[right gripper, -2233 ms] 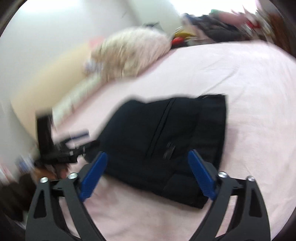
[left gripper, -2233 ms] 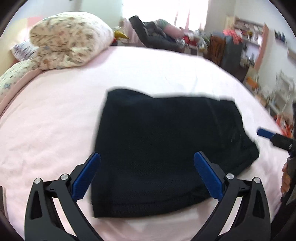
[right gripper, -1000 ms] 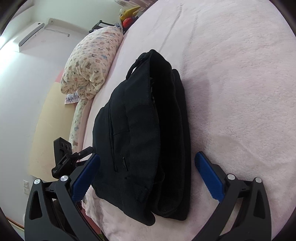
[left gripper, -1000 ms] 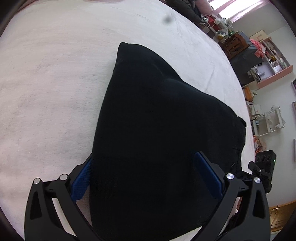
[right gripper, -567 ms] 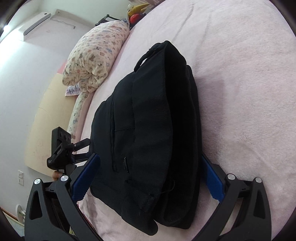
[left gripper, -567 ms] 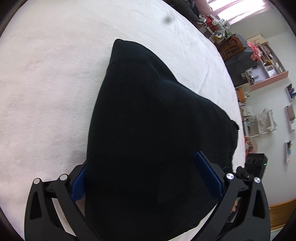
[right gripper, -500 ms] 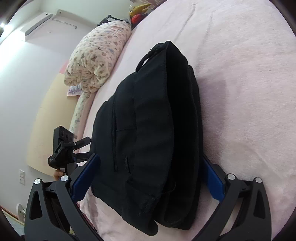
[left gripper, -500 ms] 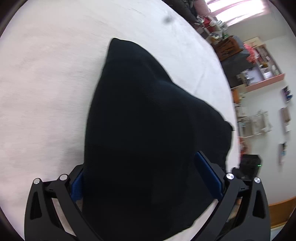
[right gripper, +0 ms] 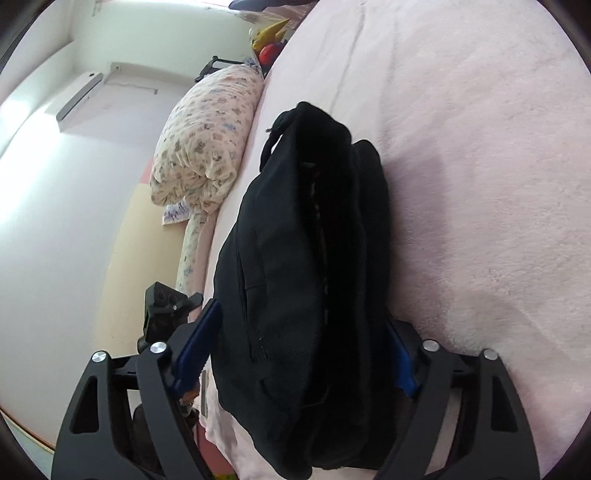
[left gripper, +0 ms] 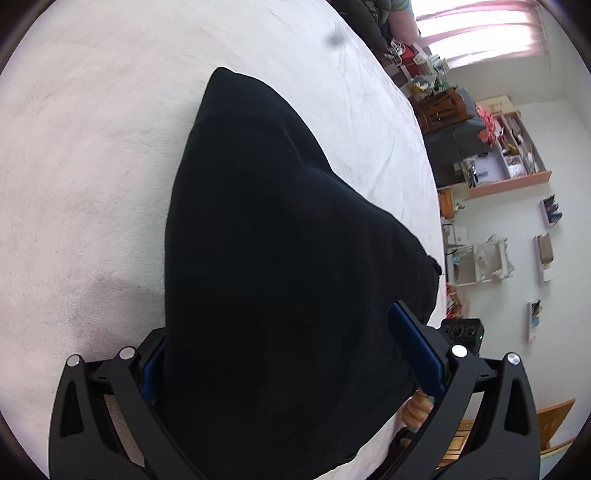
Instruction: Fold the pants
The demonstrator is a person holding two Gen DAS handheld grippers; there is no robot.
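While the folded black pants (right gripper: 306, 258) lie on the pink bed (right gripper: 480, 147), right hand-held gripper (right gripper: 299, 347) is closing around their end, left hand-held gripper (left gripper: 291, 354) straddling them spread, apparently to lift the bundle.

We look across a pale pink bed cover (right gripper: 480, 184), which spreads ahead of and beside the tool. A floral pillow (right gripper: 207, 144) lies ahead to the left, below a wall-mounted air conditioner (right gripper: 79, 96). From the other tool we see a pink wall shelf (left gripper: 513, 162) (crowded with small items) far right, and a bright curtained window (left gripper: 480, 26) above it.
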